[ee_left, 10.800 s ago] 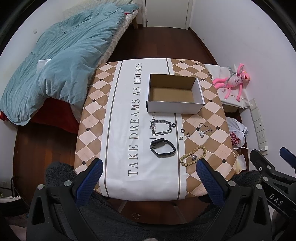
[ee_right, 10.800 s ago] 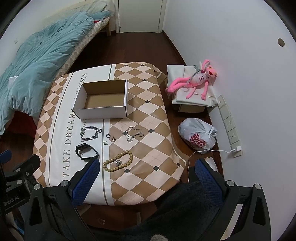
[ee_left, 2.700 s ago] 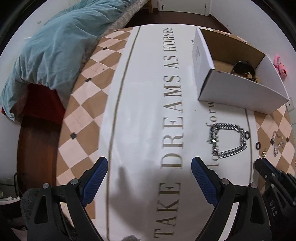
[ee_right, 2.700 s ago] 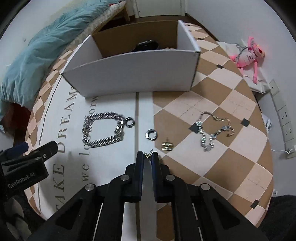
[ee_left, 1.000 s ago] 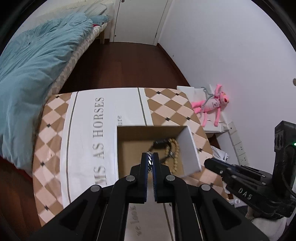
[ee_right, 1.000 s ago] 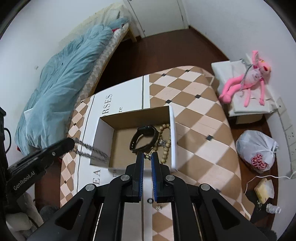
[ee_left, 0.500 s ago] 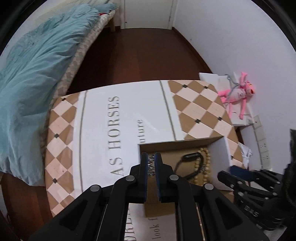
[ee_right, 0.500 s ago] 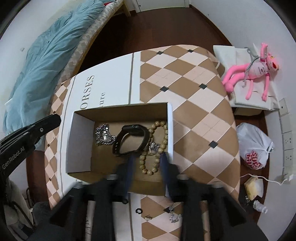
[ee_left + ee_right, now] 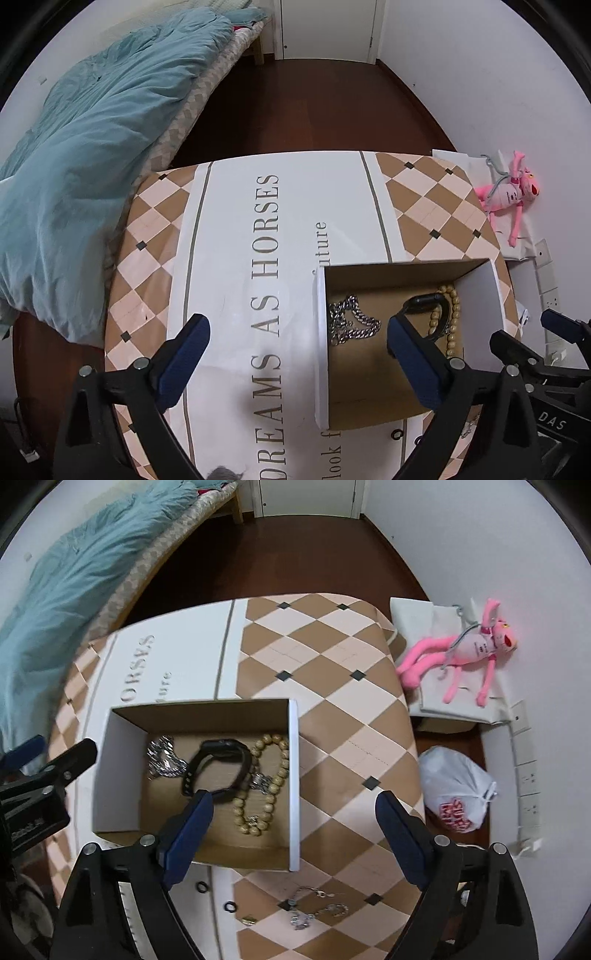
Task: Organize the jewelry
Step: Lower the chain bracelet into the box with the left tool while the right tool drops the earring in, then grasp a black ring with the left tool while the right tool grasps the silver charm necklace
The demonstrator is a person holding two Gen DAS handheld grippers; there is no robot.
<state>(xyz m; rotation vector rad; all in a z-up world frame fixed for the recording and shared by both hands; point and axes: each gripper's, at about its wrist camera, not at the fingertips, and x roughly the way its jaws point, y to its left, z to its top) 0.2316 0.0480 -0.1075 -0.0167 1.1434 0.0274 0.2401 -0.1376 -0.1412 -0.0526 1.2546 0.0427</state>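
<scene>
Sitting in the box (image 9: 293,782) are a chain (image 9: 164,758), watch (image 9: 218,768) and beads (image 9: 271,775); left claw (image 9: 295,354) and right claw (image 9: 291,830) are spread wide.

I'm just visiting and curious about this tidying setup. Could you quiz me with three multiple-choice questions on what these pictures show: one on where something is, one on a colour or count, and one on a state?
1. Where does the black wristband lie?
A. inside the open cardboard box
B. on the bed
C. on the floor

2. What colour are the round beads of the beaded bracelet?
A. red
B. tan
C. blue

3. How do the jaws of the right gripper stand?
A. shut on a ring
B. shut on the chunky silver chain
C. wide open, holding nothing

Answers:
1 A, the band rests on the box floor between the chain and the beads.
2 B, the beads look like pale wood.
3 C, the two blue pads stand far apart with only box and table between them.
</scene>
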